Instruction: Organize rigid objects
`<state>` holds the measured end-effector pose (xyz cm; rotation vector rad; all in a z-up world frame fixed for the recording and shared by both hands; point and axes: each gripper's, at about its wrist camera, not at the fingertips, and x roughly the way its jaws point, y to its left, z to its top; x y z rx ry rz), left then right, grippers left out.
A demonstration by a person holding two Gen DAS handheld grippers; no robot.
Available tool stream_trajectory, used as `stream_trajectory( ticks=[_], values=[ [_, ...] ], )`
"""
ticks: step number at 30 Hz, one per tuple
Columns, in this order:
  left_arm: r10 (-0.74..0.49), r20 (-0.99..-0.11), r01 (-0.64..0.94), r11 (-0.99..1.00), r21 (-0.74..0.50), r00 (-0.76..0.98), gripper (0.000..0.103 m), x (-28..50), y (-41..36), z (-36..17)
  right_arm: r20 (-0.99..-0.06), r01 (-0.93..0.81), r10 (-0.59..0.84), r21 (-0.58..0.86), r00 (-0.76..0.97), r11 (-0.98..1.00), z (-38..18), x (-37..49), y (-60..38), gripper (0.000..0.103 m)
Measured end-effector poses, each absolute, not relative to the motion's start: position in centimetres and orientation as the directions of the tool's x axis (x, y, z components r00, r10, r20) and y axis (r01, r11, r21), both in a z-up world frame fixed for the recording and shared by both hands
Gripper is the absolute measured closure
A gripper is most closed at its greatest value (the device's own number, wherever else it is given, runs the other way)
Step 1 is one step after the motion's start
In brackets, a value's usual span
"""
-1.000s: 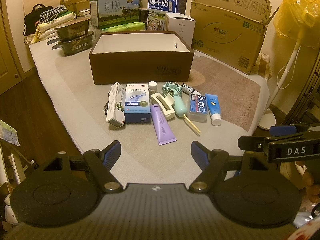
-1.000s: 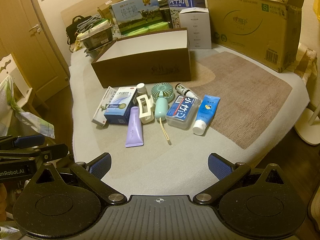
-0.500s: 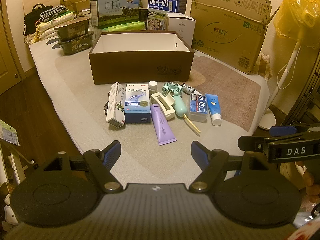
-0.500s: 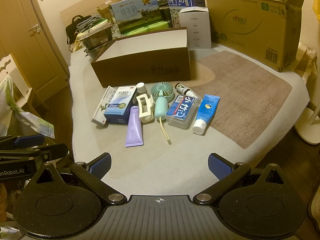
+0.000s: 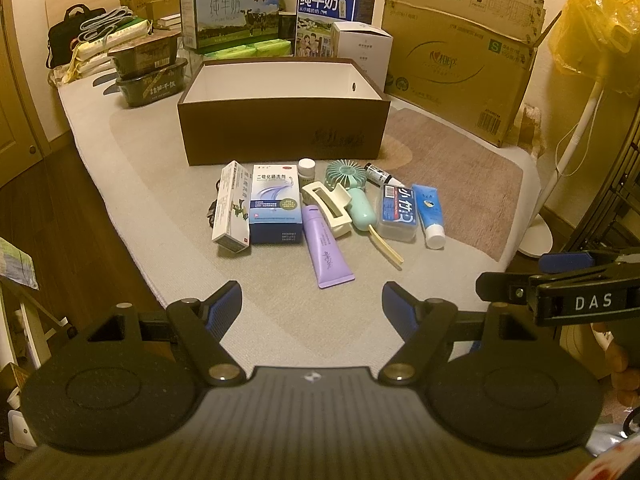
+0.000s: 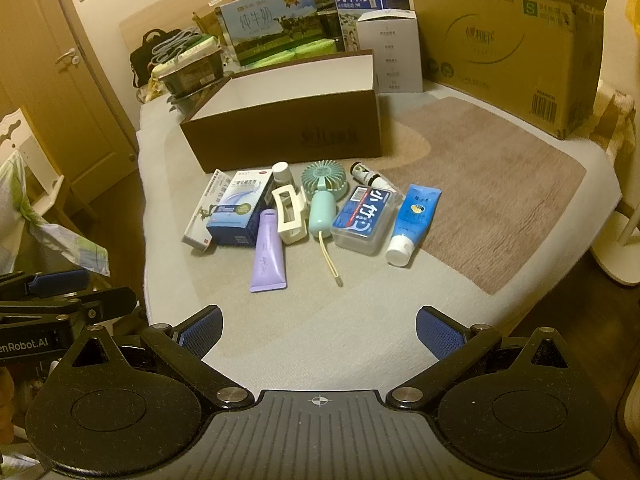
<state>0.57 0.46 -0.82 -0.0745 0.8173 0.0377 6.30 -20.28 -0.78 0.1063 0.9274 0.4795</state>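
Left tool: jaws spread wide, nothing between the blue pads, hovering over the near edge of the bed.
Right tool: released too, jaws wide apart and empty, hanging above the same near edge; its side shows at the right of the left view.
Nearest item: a purple tube lying flat, cap end pointing away, closest to both tools.
Just beyond it: a cream hair claw clip, touching the purple tube's cap end.
Left of the cluster: a blue-and-white medicine box lying flat, and beside it a narrow white box tipped on its long side against it.
Middle: a mint handheld fan, head toward the brown box, with its pale strap trailing toward the tools.
Right of the cluster: a clear case with a blue label, then a blue tube with a white cap at the far right.
Back row: a small white-capped bottle and a small dark bottle lying down, both just in front of the box.
Brown box: open-topped, white inside, standing right behind the cluster.
Behind: milk cartons, a large cardboard carton and stacked trays.
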Motion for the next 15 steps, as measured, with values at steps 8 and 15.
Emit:
stream_trajectory(
  ticks=[8, 15],
  values=[
    [0.006, -0.732, -0.064, 0.997, -0.051, 0.681, 0.028, 0.81, 0.50, -1.11, -0.748, -0.346, 0.443, 0.298, 0.494, 0.890, -1.20, 6.67, -20.29, 0.000],
    [0.006, -0.738, -0.067, 0.996, -0.053, 0.674, 0.028, 1.25, 0.58, -1.17, -0.753, -0.341, 0.442, 0.301, 0.488, 0.890, -1.46, 6.96, -20.21, 0.000]
  ],
)
